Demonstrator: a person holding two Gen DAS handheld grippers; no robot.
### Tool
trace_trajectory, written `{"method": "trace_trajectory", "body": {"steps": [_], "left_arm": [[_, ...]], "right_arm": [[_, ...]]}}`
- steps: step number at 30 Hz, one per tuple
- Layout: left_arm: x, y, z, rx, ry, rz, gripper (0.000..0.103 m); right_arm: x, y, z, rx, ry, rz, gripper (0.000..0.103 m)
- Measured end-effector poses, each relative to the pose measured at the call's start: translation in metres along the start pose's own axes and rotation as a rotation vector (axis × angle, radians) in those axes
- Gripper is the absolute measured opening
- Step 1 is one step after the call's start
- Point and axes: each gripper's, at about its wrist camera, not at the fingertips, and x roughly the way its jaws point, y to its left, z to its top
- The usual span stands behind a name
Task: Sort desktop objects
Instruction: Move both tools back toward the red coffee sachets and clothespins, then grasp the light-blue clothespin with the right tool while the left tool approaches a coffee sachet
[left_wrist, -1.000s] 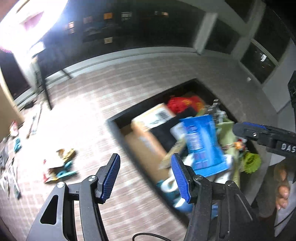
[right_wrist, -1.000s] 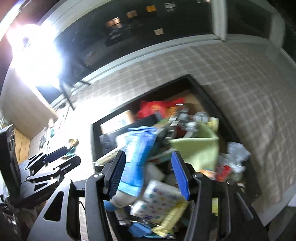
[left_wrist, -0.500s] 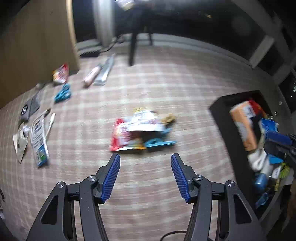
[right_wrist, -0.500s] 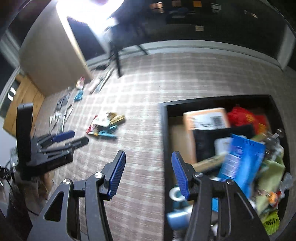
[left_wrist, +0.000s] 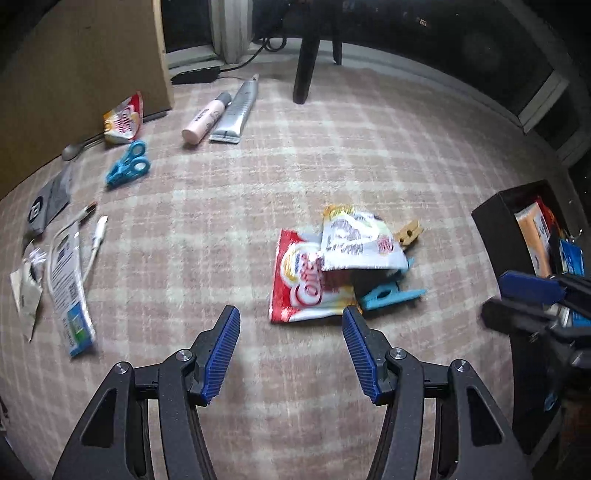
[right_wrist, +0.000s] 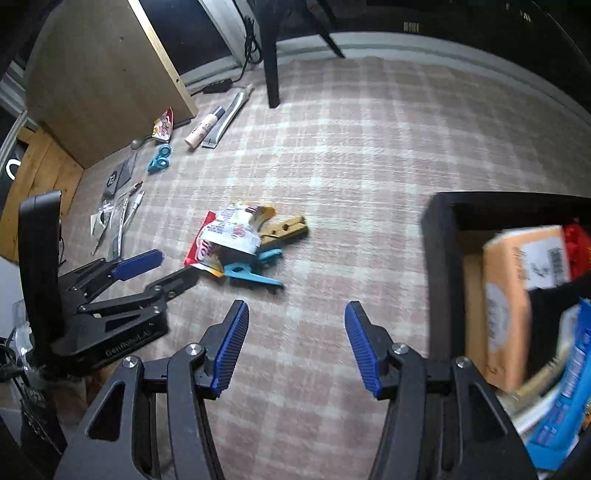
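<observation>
A small pile lies mid-table on the checked cloth: a red snack packet (left_wrist: 303, 284), a white packet (left_wrist: 356, 240) over it, a wooden clip (left_wrist: 408, 232) and a blue clip (left_wrist: 391, 297). The pile also shows in the right wrist view (right_wrist: 229, 236). My left gripper (left_wrist: 290, 350) is open and empty, just short of the pile. My right gripper (right_wrist: 295, 345) is open and empty, between the pile and a black box (right_wrist: 439, 236) crammed with objects.
At the far left lie blue scissors (left_wrist: 127, 164), a pink tube (left_wrist: 205, 118), a silver tube (left_wrist: 236, 110), a small snack packet (left_wrist: 123, 120), a cable (left_wrist: 94, 243), a spoon (left_wrist: 72, 149) and flat packets (left_wrist: 68, 280). A wooden board (left_wrist: 74, 74) and a black stand leg (left_wrist: 304, 66) stand behind.
Both grippers have swung left, away from the black box toward the loose objects on the cloth. Both stayed open and empty.
</observation>
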Motion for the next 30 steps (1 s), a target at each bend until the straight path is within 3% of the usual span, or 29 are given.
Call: {"method": "trace_trajectory", "body": {"steps": [9,13,18,20,25,26,30], "left_arm": [[0.018,-0.002,0.026,0.008,-0.008,0.022,0.057],[0.023,0.004,0.034,0.024,-0.023,0.065,0.059],[0.025,0.015,0.037,0.011,-0.012,0.05,0.057],[0.019,0.023,0.031,0.005,0.002,-0.007,0.058],[0.02,0.018,0.033,0.018,0.003,-0.007,0.058],[0.019,0.013,0.033,0.023,0.002,-0.008,0.058],[0.022,-0.001,0.043,0.059,0.002,0.005,0.06]], "right_arm": [[0.028,0.014,0.01,-0.111,0.024,0.002,0.053],[0.031,0.02,0.008,-0.169,0.01,-0.001,0.053],[0.04,0.037,0.004,-0.282,0.006,-0.05,0.053],[0.043,0.042,0.005,-0.318,0.0,-0.061,0.053],[0.054,0.048,0.007,-0.332,0.022,-0.052,0.052],[0.056,0.049,0.006,-0.335,0.028,-0.049,0.05],[0.052,0.05,0.001,-0.35,0.015,-0.085,0.024]]}}
